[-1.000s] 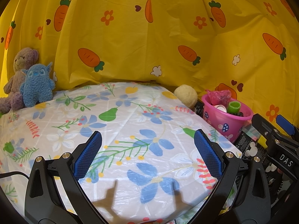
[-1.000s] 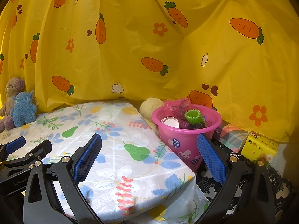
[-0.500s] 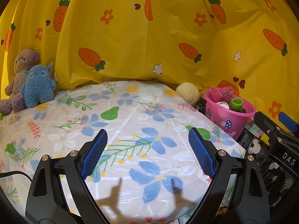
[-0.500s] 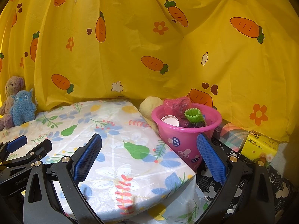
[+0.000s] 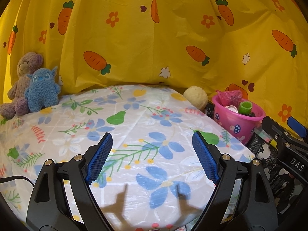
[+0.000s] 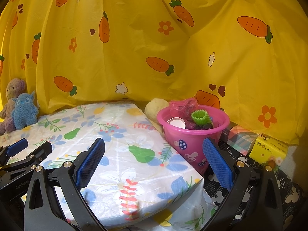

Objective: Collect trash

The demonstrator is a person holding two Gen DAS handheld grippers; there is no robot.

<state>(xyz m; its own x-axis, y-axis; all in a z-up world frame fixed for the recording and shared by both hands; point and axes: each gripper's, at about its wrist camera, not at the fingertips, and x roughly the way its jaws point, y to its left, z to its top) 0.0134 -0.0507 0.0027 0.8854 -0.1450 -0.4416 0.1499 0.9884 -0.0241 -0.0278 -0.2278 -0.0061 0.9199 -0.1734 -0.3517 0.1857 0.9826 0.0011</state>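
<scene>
Off the bench's right edge, on black printed paper, stands the pink bucket, its smooth plastic wall dotted with mushrooms; inside lie the trash pieces: a crumpled pink bag, a ribbed green cup and a white lid; a pale fuzzy ball sits just beside the bucket at the bench's far corner; right of the bucket rest a plaid box and a yellow tissue pack; the bench carries a glossy, wrinkled floral sheet that drapes over its near right corner, and its broad middle lies bare between the two tools; the left hand-held gripper hangs above that middle, jaws spread wide and holding nothing; the right hand-held gripper hovers over the right edge, likewise released, one blue ribbed pad before the bucket's wall; at the far left corner a blue plush leans against a mauve bear; a yellow carrot-print curtain closes the back in loose folds.
</scene>
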